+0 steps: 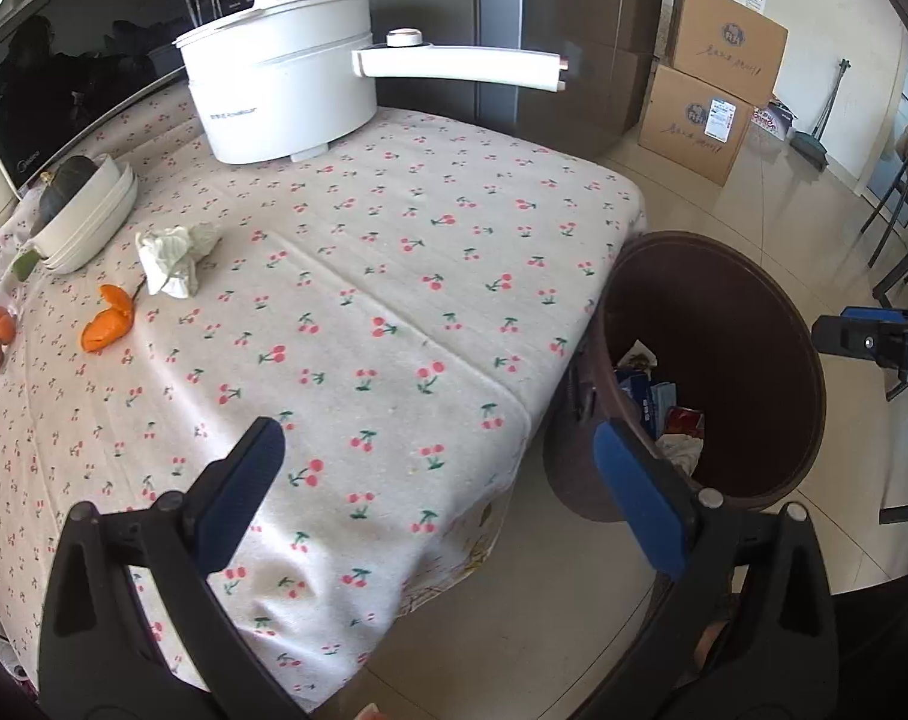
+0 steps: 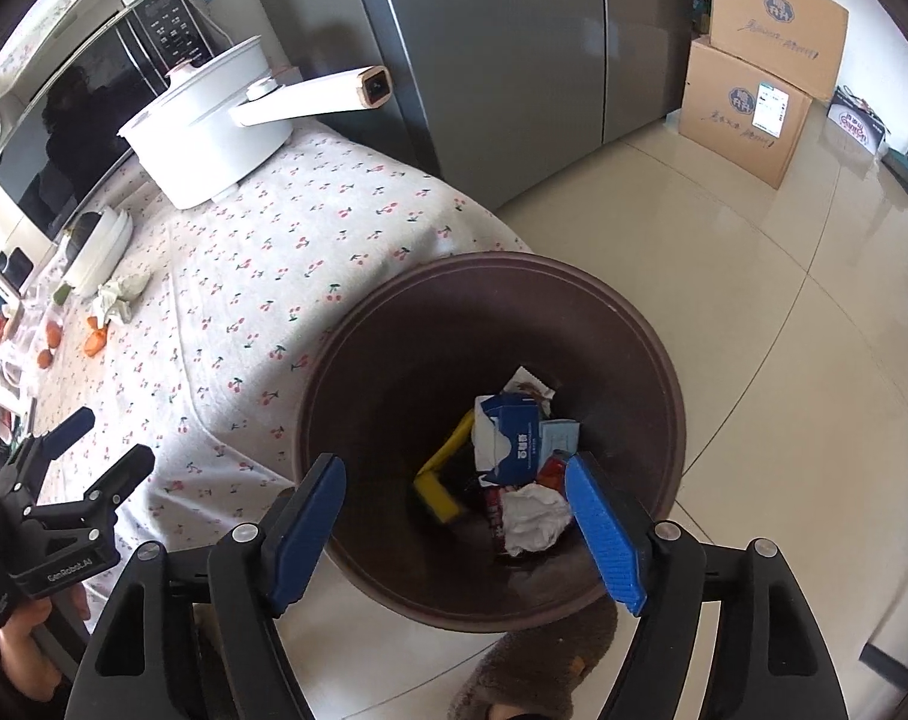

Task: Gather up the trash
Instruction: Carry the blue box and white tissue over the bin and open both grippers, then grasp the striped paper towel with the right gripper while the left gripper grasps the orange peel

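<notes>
Reference landmark: the brown trash bin [image 2: 490, 438], standing on the floor against the corner of the table [image 1: 394, 300] with the cherry-print cloth.

Your right gripper [image 2: 457, 525] hangs directly above the bin's mouth with its jaws spread wide and nothing between them. Inside the bin, below the gripper, lie a crumpled white tissue [image 2: 535, 516], a blue-and-white carton [image 2: 514, 432] and a yellow sponge [image 2: 439, 486]. The tissue sits just inside the right-hand blue pad in the right wrist view.

Your left gripper [image 1: 439, 489] is over the table edge beside the bin, also with jaws apart and empty; one finger overlaps the bin's rim in the left wrist view.

Trash remaining on the table, well away from the bin: a crumpled white tissue wad [image 1: 175, 258] and, beside it, an orange peel [image 1: 109, 324]. Both lie near the stacked white bowls [image 1: 88, 216]. The white electric pot [image 1: 286, 84] stands behind them.
</notes>
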The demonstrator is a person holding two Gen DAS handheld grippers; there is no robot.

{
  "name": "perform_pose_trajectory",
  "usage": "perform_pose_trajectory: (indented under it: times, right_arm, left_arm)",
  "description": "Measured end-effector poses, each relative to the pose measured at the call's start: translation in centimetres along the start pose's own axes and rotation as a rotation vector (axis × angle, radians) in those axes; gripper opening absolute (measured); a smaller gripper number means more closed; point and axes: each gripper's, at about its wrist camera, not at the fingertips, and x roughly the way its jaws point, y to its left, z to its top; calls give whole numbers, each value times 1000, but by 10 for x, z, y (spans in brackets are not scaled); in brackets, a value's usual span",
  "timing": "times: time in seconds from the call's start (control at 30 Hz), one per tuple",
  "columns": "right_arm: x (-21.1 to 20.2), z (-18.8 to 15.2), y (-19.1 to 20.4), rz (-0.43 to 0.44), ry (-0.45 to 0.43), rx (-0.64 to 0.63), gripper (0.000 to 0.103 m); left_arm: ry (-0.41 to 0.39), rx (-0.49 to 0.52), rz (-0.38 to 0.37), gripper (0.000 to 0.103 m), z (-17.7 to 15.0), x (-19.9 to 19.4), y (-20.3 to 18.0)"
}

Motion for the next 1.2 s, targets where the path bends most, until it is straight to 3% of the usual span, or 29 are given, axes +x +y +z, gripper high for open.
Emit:
perform_pose_trajectory:
  times: [0.63,0.93,1.2]
  right_arm:
    - [28,21,133,105,20,-123,82]
    - [59,40,208,147,22,-224,84]
    - [92,60,271,168,-10,-304,84]
  left_arm:
    - [52,-227,149,103,-22,-10,130]
    - [72,-330,256,103,-25,7,202]
    - [90,-402,295,103,-35,12,247]
